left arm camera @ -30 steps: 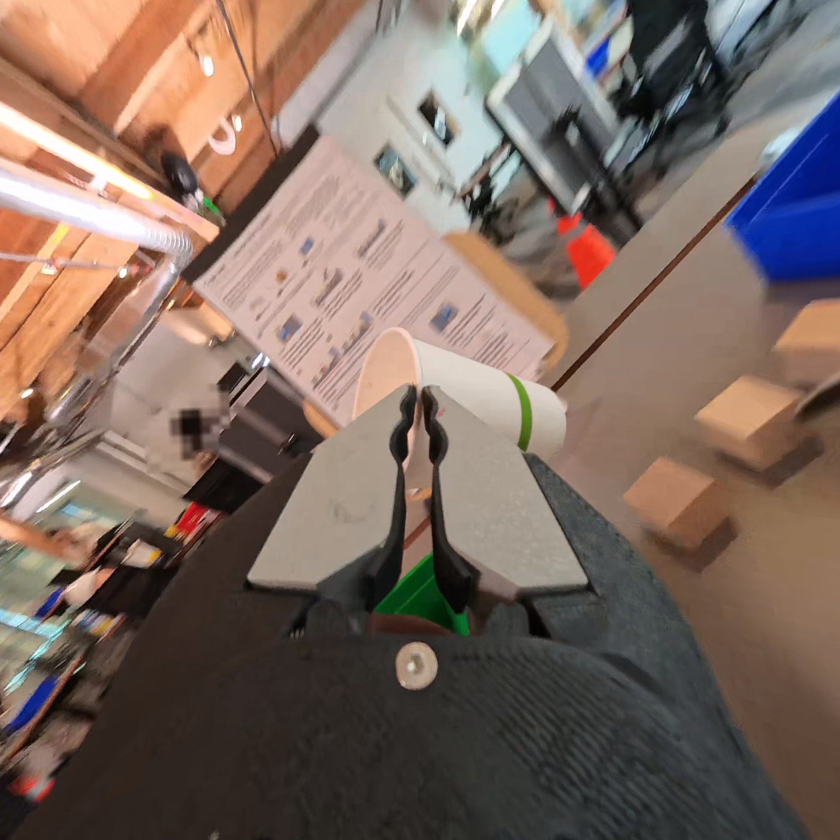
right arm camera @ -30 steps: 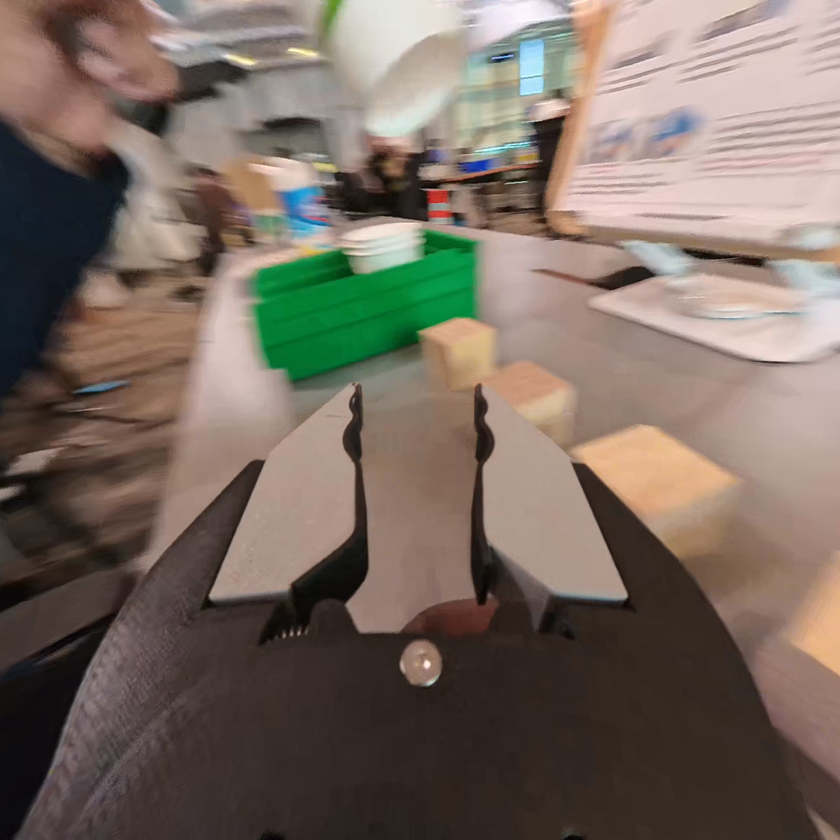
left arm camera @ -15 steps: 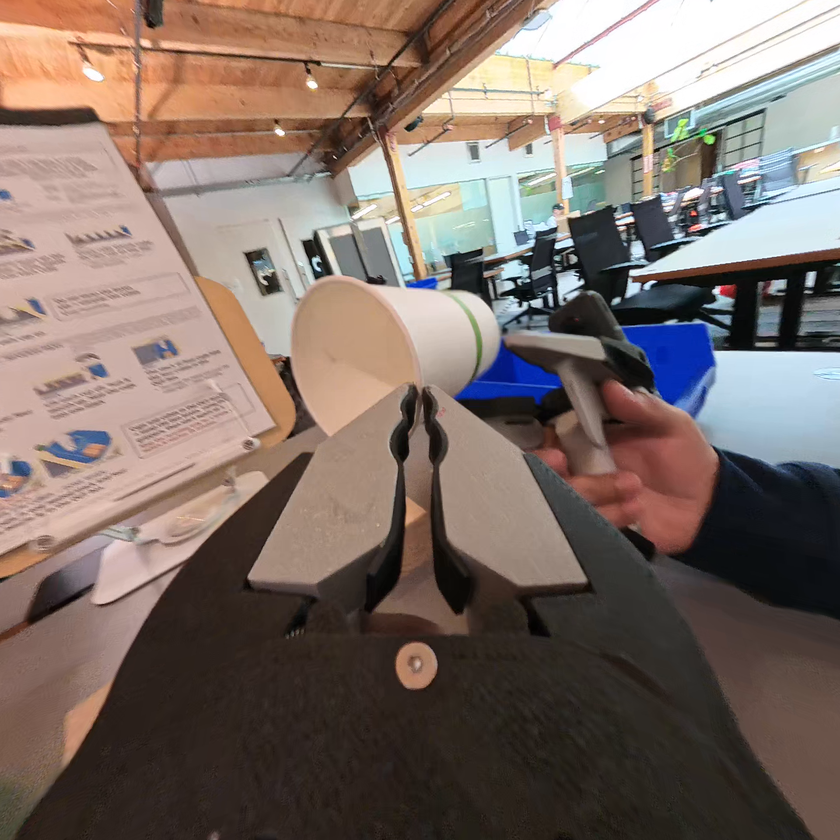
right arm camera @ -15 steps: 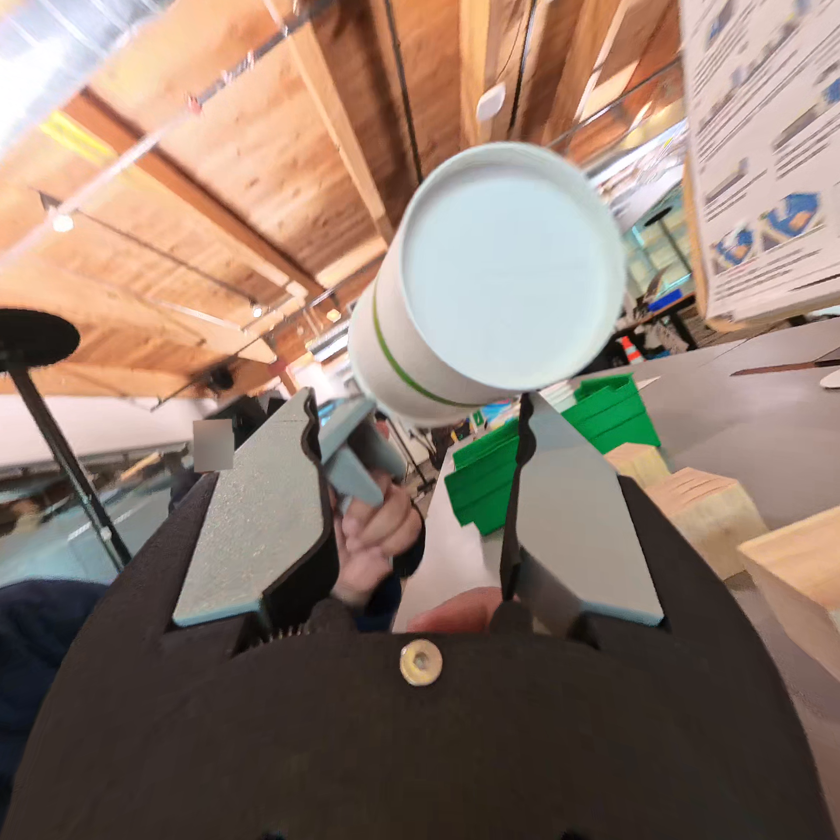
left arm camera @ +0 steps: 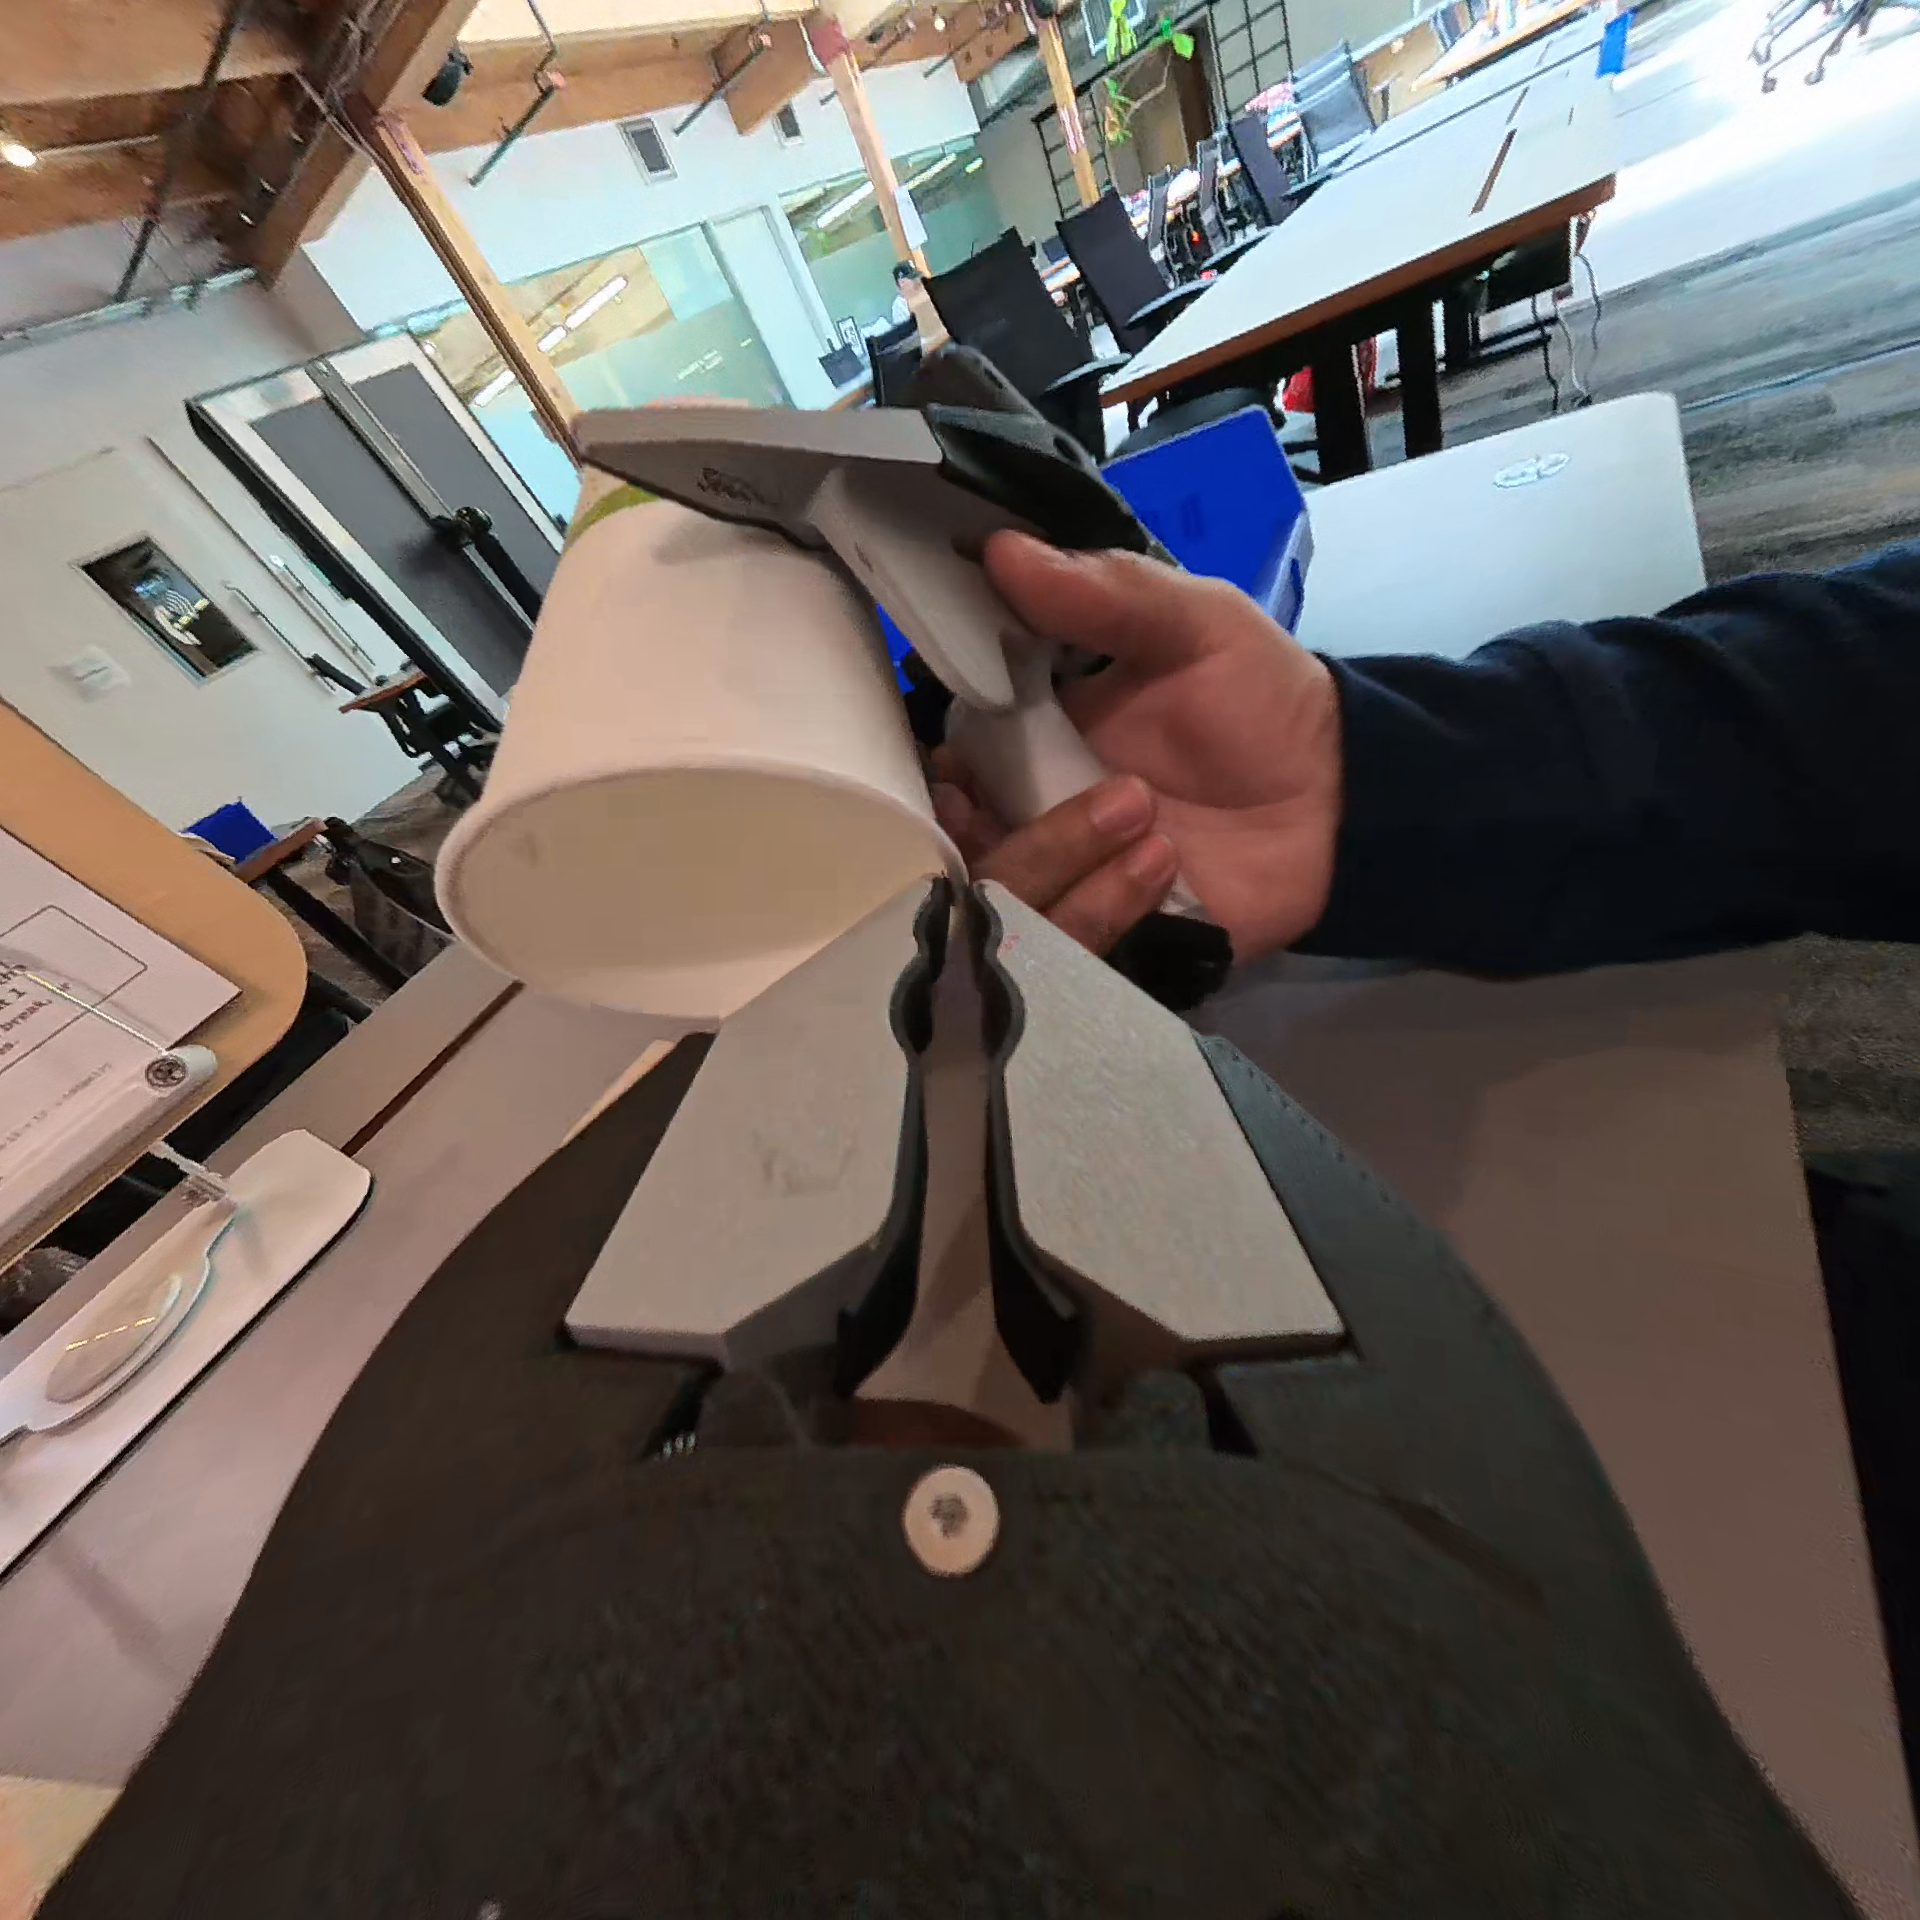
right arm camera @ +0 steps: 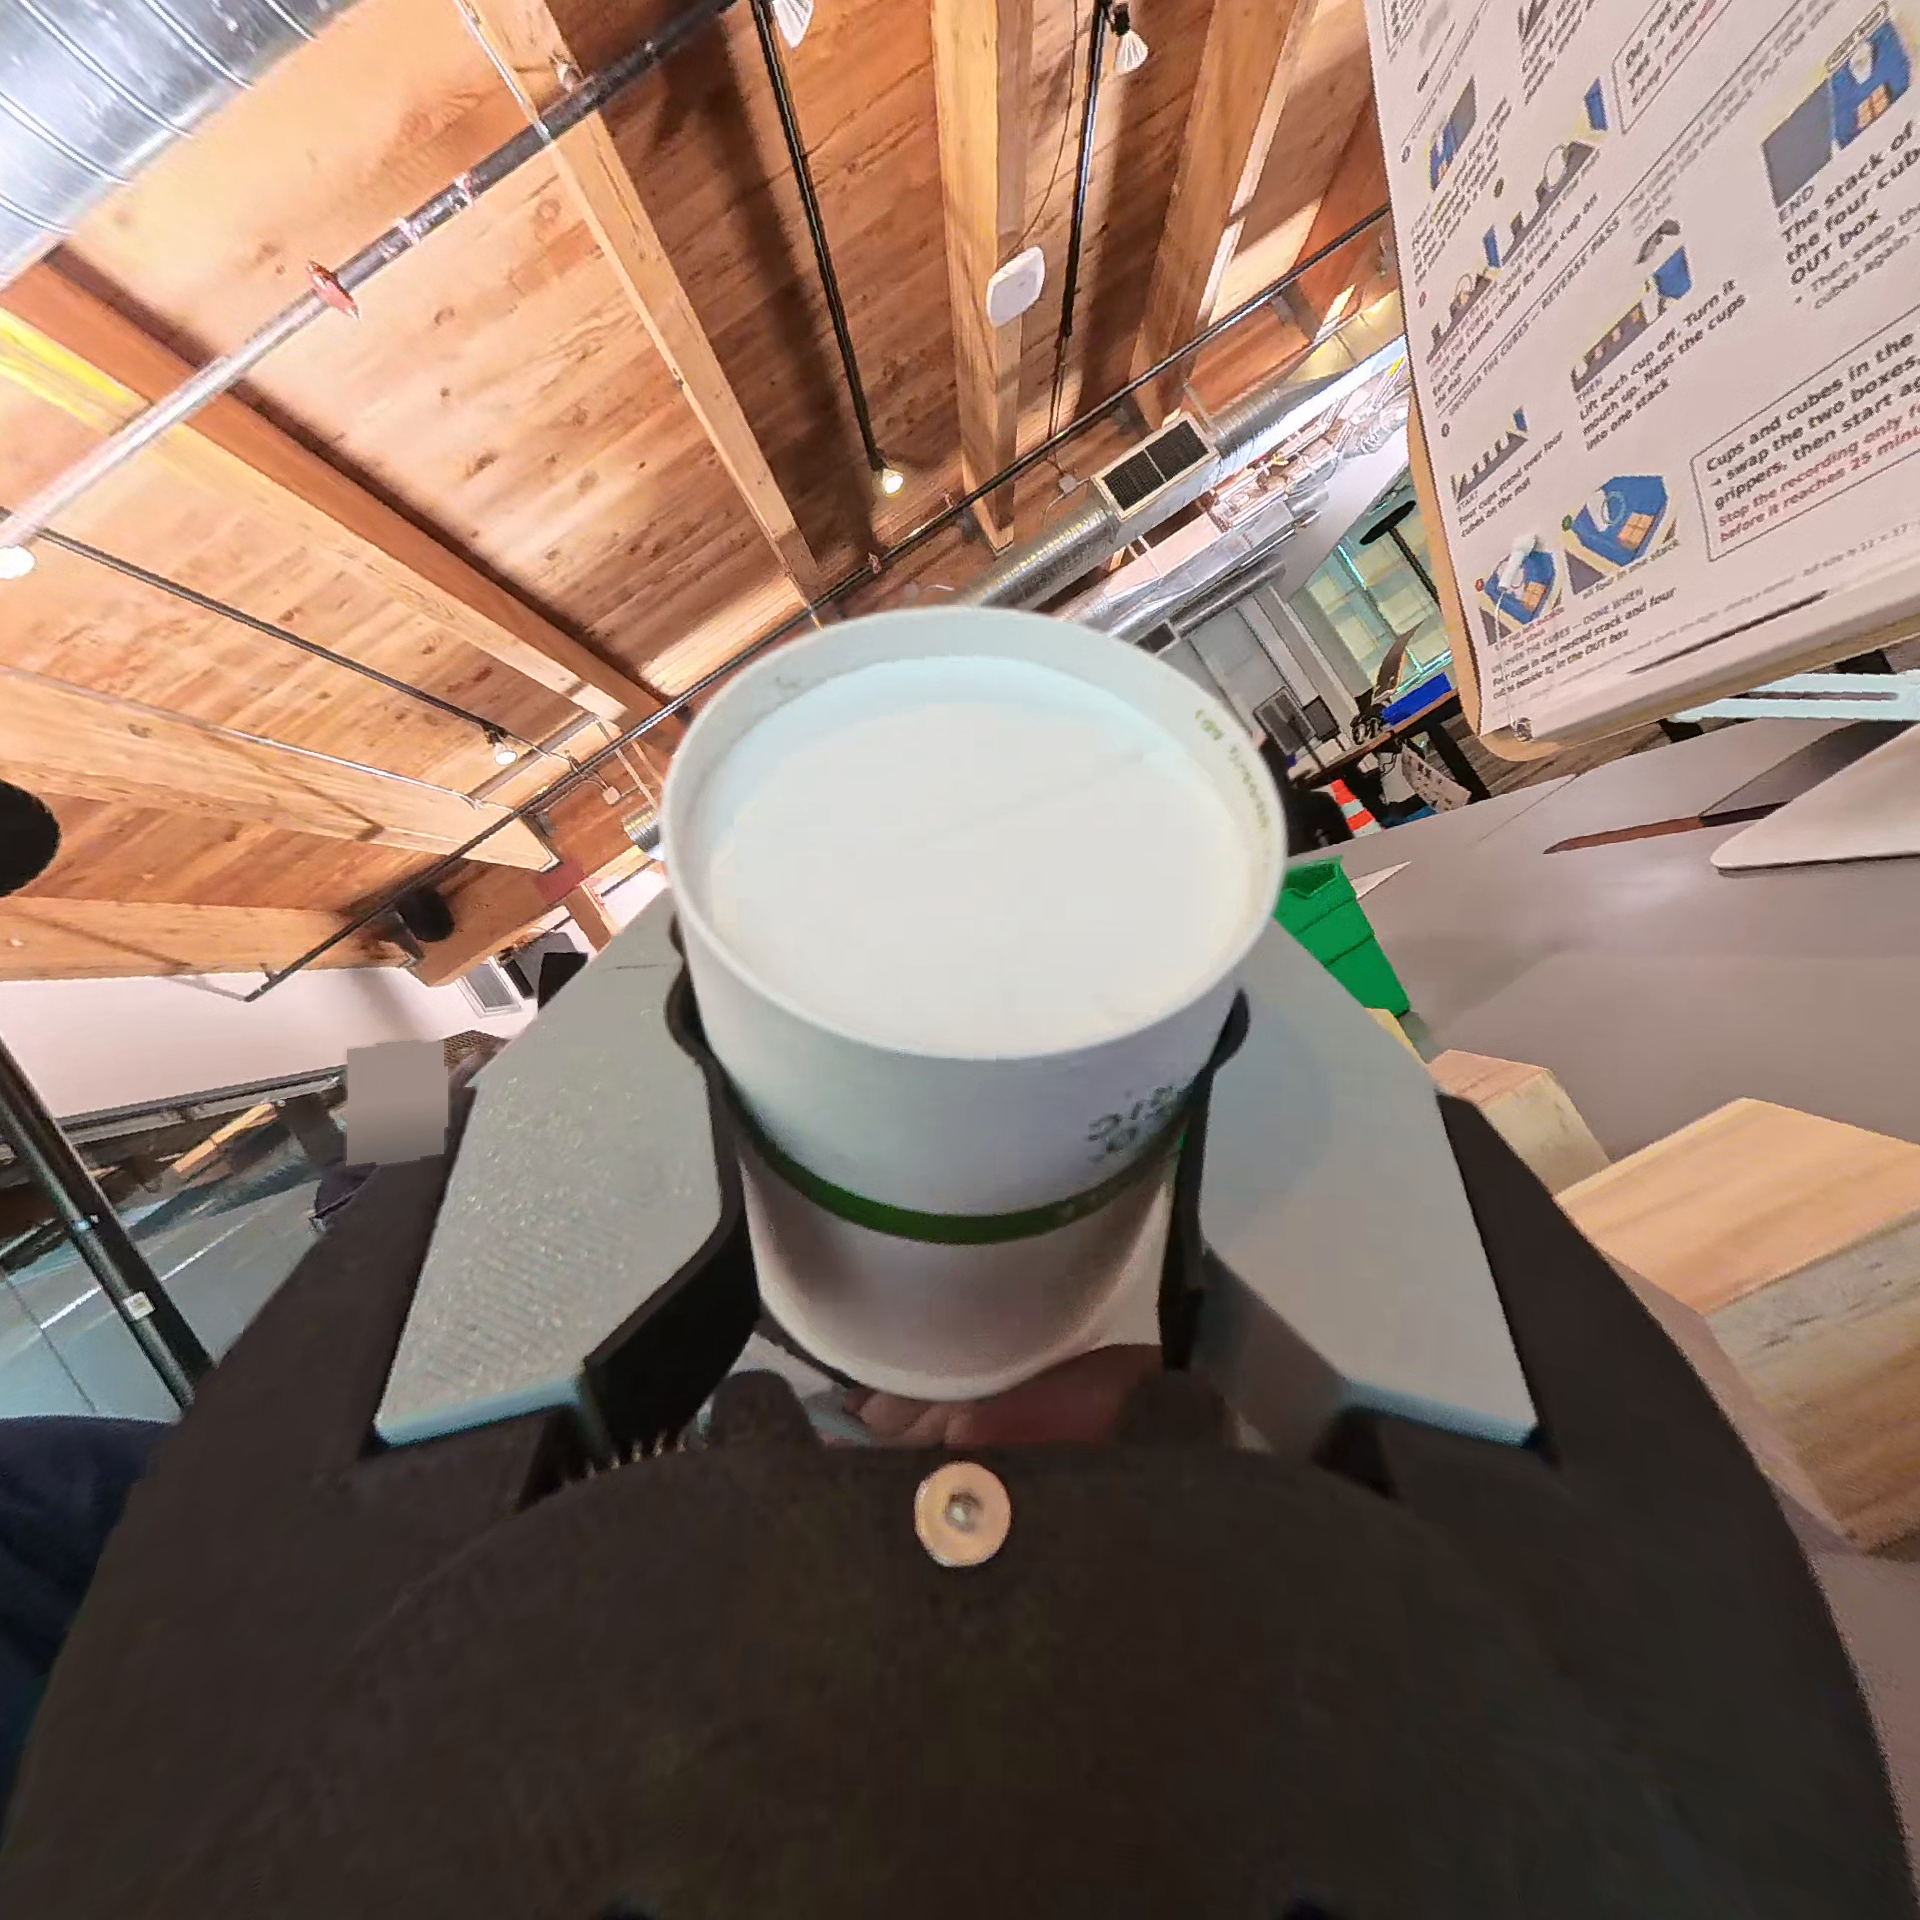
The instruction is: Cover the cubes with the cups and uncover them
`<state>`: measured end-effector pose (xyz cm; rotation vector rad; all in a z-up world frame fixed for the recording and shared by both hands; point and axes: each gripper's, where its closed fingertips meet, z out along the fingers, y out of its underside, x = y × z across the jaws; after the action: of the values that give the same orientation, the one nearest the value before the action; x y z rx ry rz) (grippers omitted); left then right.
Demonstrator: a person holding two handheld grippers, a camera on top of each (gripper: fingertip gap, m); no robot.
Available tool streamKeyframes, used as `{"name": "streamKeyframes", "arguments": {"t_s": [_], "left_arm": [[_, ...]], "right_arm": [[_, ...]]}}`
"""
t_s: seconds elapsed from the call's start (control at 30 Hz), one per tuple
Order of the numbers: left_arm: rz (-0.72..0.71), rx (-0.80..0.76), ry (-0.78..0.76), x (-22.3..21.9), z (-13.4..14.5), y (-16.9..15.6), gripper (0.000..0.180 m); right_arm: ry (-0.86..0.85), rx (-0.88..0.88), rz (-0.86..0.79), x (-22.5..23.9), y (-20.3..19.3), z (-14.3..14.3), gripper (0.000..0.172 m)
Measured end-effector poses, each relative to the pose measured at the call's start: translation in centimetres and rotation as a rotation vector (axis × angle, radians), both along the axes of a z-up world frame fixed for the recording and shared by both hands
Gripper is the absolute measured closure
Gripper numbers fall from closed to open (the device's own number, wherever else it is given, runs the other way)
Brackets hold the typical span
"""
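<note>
Overhead, wooden beams (right arm camera: 520,416) fill the upper frame; grey table (right arm camera: 1662,966) at right. Left gripper (left arm camera: 958,894) pinches the cup (left arm camera: 707,675) rim; right gripper (right arm camera: 961,1023) brackets its base, contact unclear.

A grey surface (right arm camera: 1621,966) spreads across the scene. At its far left stands a green bin (right arm camera: 1335,940); a blue bin (left arm camera: 1216,520) sits on the right side. A printed instruction board (right arm camera: 1662,343) in a tan frame rises on a white stand (left arm camera: 177,1278) at the far edge. Overhead run wooden ceiling beams (right arm camera: 582,416) and a silver duct (right arm camera: 94,94). Farther off, black office chairs (left arm camera: 1018,312) line long white desks (left arm camera: 1455,208).
</note>
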<state>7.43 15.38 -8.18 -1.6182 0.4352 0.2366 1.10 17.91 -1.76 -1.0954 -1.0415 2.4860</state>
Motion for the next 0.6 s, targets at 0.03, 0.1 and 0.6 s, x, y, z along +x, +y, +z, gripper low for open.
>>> {"name": "streamKeyframes", "arguments": {"t_s": [0.03,0.1,0.6], "left_arm": [[-0.007,-0.021,0.001,-0.2,-0.4,0.0,0.179],[-0.001,-0.034,-0.019,-0.8,-0.7,0.2,0.179],[0.309,-0.129,-0.077,-8.5,-4.8,0.7,0.179]], "right_arm": [[0.009,0.008,-0.002,0.1,0.1,0.0,0.077],[-0.002,0.042,-0.035,-0.1,0.4,-0.4,0.078],[-0.265,0.656,-1.014,-1.3,11.6,-3.6,0.079]]}}
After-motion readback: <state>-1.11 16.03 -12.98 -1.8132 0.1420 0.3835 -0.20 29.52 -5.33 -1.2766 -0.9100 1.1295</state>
